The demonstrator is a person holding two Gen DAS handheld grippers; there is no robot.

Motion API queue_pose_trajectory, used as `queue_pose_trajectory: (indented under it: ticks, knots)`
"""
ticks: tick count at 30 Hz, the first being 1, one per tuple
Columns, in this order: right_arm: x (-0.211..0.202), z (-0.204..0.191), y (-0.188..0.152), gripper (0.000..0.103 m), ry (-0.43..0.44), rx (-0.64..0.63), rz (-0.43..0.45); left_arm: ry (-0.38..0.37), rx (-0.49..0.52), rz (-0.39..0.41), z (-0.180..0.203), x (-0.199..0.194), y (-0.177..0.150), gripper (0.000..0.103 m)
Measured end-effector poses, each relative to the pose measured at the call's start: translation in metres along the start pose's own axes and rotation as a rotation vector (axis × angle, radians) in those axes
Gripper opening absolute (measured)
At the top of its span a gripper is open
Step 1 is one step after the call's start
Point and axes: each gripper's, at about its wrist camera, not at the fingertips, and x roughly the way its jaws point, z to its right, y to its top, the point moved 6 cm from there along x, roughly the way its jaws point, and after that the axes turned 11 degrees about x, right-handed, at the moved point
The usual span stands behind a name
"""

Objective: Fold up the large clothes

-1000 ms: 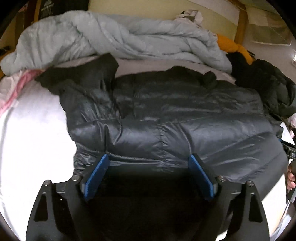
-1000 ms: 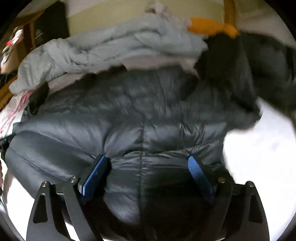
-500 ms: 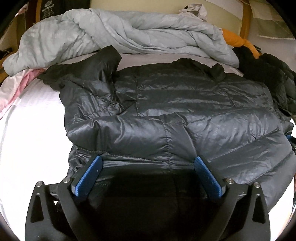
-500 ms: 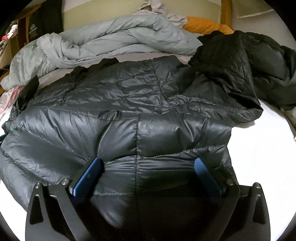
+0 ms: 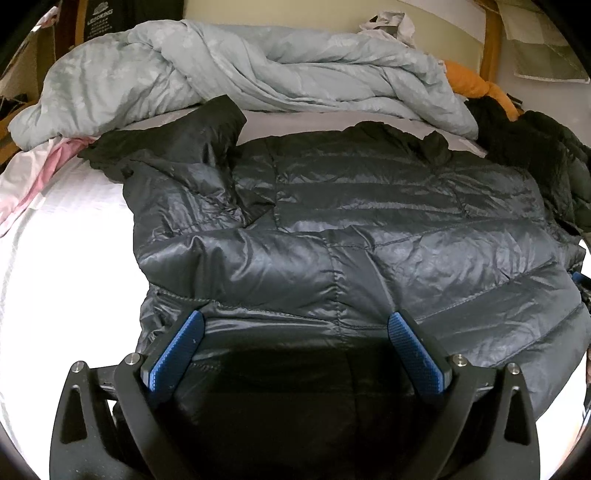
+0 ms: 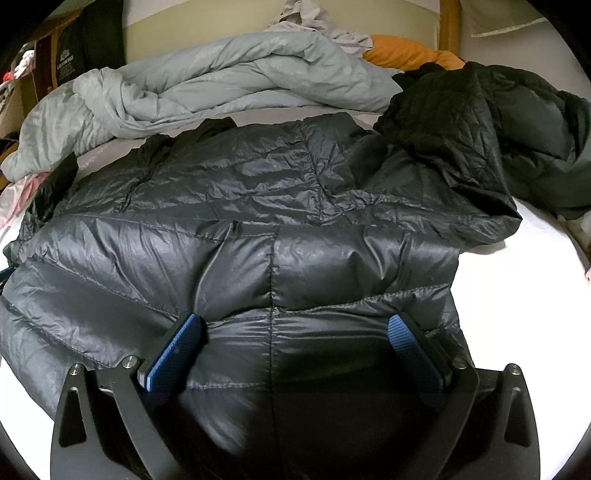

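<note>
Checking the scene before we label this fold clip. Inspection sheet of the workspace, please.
Surface: white bed sheet, bare patches at both sides of the jacket.
Job's things: dark puffer jacket spread flat across the bed; one sleeve lies out at its far left corner, the other sleeve is folded in over the far right.
Clutter: grey duvet bunched at the far end, orange cushion, pink cloth, second dark jacket at right.
Grippers: left gripper and right gripper both open over the near hem, gripping nothing.
Cables: nothing seen.
Surroundings: wooden bed frame, pale headboard.
</note>
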Motion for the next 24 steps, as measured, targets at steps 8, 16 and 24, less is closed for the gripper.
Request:
queue_pose_trajectory:
  ticks: [8, 16, 24]
  knots:
    - [-0.001, 0.000, 0.001, 0.102, -0.001, 0.001, 0.003, 0.001, -0.001, -0.001, 0.000, -0.001, 0.001, 0.100]
    - [-0.007, 0.002, 0.003, 0.102, -0.029, -0.006, 0.034, 0.032, -0.021, 0.110, -0.009, -0.035, 0.006, 0.100]
    - [-0.071, 0.066, 0.048, 0.102, -0.097, 0.130, 0.266, 0.064, -0.139, 0.109, -0.056, -0.044, 0.011, 0.101]
